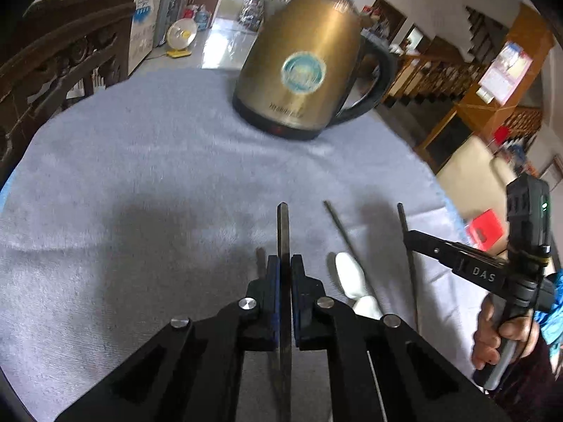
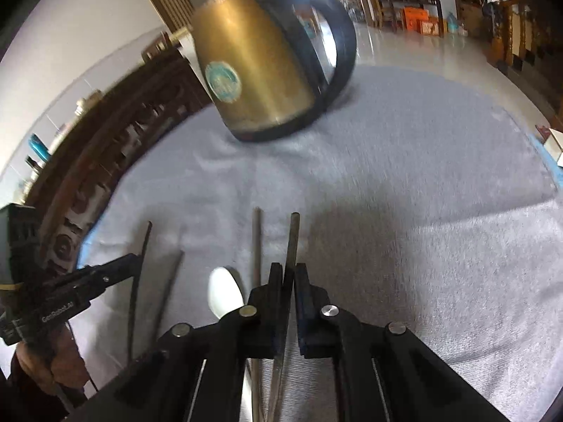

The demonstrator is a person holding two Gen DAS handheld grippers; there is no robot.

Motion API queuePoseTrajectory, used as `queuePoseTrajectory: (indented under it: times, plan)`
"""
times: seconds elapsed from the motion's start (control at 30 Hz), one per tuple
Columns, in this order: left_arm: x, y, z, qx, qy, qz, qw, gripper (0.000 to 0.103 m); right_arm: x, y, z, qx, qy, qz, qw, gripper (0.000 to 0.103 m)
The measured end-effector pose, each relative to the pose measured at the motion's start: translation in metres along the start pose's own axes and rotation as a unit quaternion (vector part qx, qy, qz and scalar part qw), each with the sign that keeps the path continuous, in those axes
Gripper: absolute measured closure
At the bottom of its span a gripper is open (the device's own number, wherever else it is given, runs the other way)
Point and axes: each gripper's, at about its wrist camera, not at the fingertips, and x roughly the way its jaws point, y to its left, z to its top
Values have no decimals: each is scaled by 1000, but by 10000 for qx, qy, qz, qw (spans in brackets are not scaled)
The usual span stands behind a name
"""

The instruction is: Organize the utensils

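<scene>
Now pick-up step: left tool (image 1: 285,263) clamps one dark chopstick (image 1: 283,232), right tool (image 2: 288,274) clamps another chopstick (image 2: 292,242). White spoon (image 2: 225,293) lies at 9 o'clock of right tool on grey surface (image 2: 422,211). Next, probably: bring pair together, lay parallel.

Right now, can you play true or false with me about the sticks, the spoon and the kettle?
1. Each gripper is shut on a chopstick. True: the left gripper pinches one chopstick, and the right gripper pinches another chopstick.
2. The kettle is silver. False: it is gold-brown with a black handle.
3. A white spoon lies on the cloth. True.
4. The kettle lies on its side. False: it stands upright.
5. The cloth is red. False: it is grey-blue.
</scene>
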Motion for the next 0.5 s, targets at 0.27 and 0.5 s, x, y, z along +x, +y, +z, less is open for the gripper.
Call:
queuePoseTrajectory:
  times: [0.27,0.5]
  plan:
    - [-41,-7,1,79,-363,-93,9993,98,-30,5,4,-47,-304,126,9994,96]
    - [-88,-7,-5,145,-863,132,9961,98,-67,-1,-4,70,-753,221,9969,96]
